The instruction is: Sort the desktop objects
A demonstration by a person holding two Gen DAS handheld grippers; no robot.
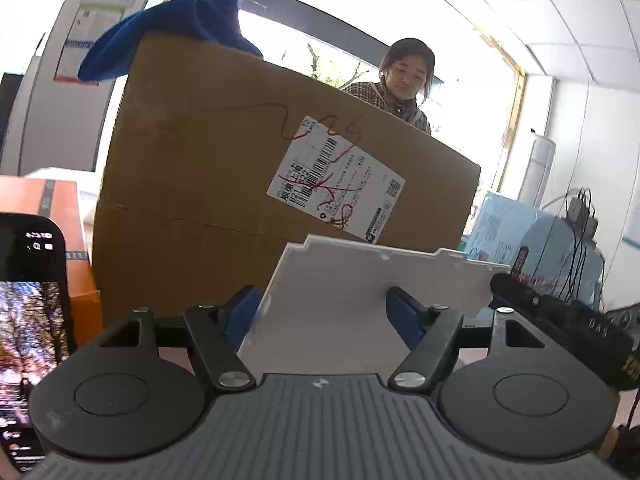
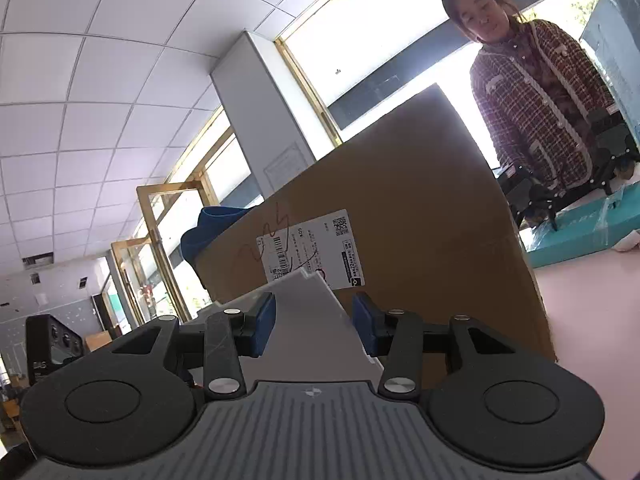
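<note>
Left wrist view: left gripper (image 1: 324, 312) is tilted upward, fingers clamped on a white plastic panel (image 1: 360, 280) before the cardboard box (image 1: 224, 168). Right gripper (image 2: 314, 320), likewise tilted, fingers apart beside the same panel.

Both the left gripper (image 1: 322, 312) and the right gripper (image 2: 314, 320) have blue pads on black linkages with silver screws. Each has a ribbed grey body between two round black discs.

We see a matt brown cardboard box (image 1: 208, 184) with a glossy paper label (image 1: 336, 178) and soft blue cloth (image 1: 176, 32).
</note>
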